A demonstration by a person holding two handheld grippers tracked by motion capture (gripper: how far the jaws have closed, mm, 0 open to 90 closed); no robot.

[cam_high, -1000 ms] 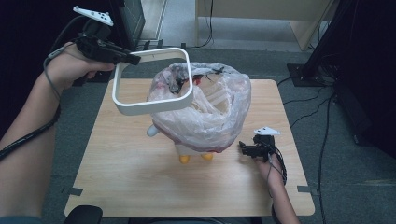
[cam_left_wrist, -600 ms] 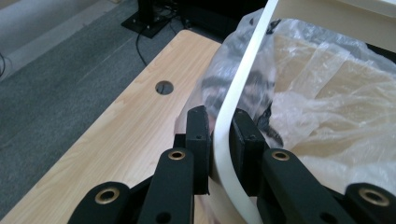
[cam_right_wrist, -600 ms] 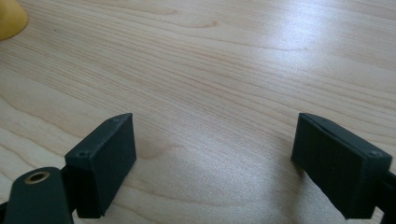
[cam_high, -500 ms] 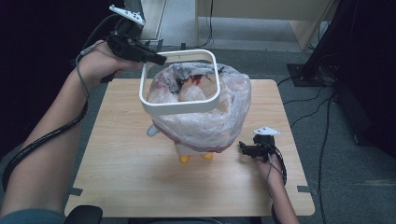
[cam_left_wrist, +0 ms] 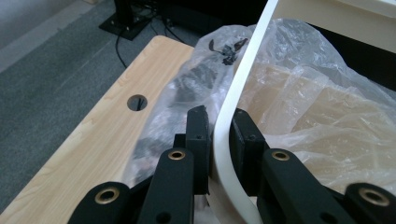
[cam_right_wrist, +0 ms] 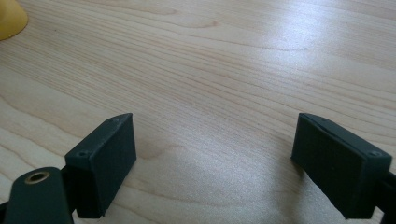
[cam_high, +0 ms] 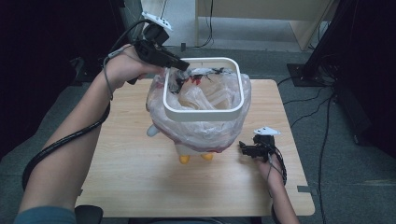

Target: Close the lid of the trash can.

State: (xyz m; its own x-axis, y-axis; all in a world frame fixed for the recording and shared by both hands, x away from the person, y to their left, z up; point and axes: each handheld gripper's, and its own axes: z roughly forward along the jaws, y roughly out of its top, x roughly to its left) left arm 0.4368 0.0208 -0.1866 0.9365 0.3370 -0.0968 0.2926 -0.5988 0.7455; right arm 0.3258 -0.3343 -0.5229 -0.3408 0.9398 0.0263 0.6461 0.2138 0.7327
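A white square ring (cam_high: 204, 113) hangs over the mouth of a small bin lined with a clear plastic bag (cam_high: 201, 128). The bin has a white body and yellow feet (cam_high: 185, 159) and stands mid-table. My left gripper (cam_high: 180, 67) is shut on the ring's far left corner. In the left gripper view the ring's white bar (cam_left_wrist: 233, 100) runs up between the jaws, with the crinkled bag (cam_left_wrist: 299, 107) behind it. My right gripper (cam_high: 243, 147) rests low on the table to the right of the bin, open and holding nothing (cam_right_wrist: 215, 154).
The wooden table (cam_high: 126, 168) has a cable hole (cam_left_wrist: 137, 102) near its far edge. A yellow foot (cam_right_wrist: 9, 18) sits at the corner of the right gripper view. Cables and dark stands lie on the grey floor (cam_high: 322, 93) to the right.
My left gripper has carried the white ring rightward and down, from the bin's left side to directly over the bag's mouth. The right gripper has stayed still.
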